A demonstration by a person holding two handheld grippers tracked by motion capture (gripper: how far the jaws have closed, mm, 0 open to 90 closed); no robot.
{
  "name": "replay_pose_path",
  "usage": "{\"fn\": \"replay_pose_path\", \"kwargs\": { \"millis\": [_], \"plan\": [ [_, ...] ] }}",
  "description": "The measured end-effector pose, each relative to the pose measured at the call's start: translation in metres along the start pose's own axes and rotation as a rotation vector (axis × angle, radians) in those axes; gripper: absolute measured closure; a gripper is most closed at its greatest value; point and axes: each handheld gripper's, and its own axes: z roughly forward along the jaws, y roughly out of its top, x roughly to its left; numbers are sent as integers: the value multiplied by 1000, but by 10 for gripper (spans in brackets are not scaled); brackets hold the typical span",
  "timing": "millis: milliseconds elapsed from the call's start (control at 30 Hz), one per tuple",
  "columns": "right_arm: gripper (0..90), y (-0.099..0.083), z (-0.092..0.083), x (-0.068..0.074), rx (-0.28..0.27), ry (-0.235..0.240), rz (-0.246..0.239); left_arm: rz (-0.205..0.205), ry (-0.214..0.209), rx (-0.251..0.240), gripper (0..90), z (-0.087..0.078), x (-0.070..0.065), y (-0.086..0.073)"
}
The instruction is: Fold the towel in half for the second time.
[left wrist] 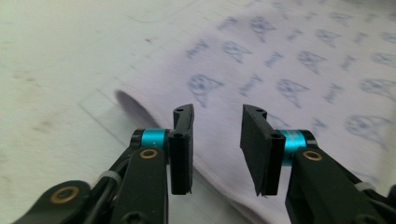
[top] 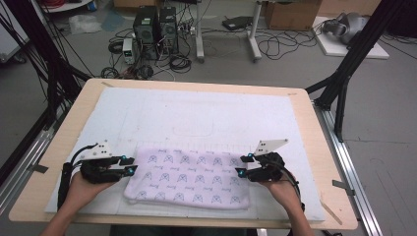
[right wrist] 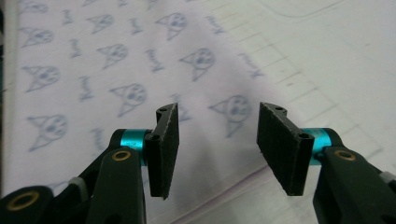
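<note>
A folded pale lilac cloth (top: pixel 189 179) printed with small blue cat faces lies flat on the white mat (top: pixel 206 113), near the table's front edge. My left gripper (top: pixel 130 164) sits at the cloth's left edge, pointing right, jaws apart with nothing between them. In the left gripper view the cloth (left wrist: pixel 289 70) has its folded edge passing just under the open left gripper (left wrist: pixel 215 123). My right gripper (top: pixel 241 165) is at the cloth's right edge, pointing left. In the right gripper view the right gripper (right wrist: pixel 215 122) hovers open over the cloth (right wrist: pixel 116 79) with nothing held.
The wooden table (top: pixel 64 132) shows a bare border around the mat. Behind it on the floor are computer towers (top: pixel 155 27), tangled cables and cardboard boxes (top: pixel 290 12). Black frame posts (top: pixel 344 73) stand at both sides.
</note>
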Motion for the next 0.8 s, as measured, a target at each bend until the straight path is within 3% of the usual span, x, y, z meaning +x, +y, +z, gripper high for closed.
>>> {"fn": "replay_pose_path", "kwargs": {
  "millis": [100, 167, 300, 400, 533, 700, 800],
  "plan": [
    [408, 2, 3, -12, -4, -38, 32, -29, 29, -4, 577, 12, 10, 5],
    [399, 3, 3, -21, -38, -42, 57, -39, 49, 0, 546, 19, 15, 8],
    [385, 3, 7, -31, -53, -47, 68, -57, 95, 20, 499, 33, 24, 13],
    [361, 2, 12, -35, -33, -59, 75, -82, 111, 22, 482, 41, 31, 13],
    [350, -1, 16, -38, -11, -56, 97, -104, 106, 66, 464, 51, 37, 8],
    [353, -3, 23, -39, 33, -56, 104, -101, 72, 88, 516, 57, 35, 6],
    [389, -5, 27, -40, 61, -41, 110, -109, 59, 76, 555, 57, 35, 4]
  ]
}}
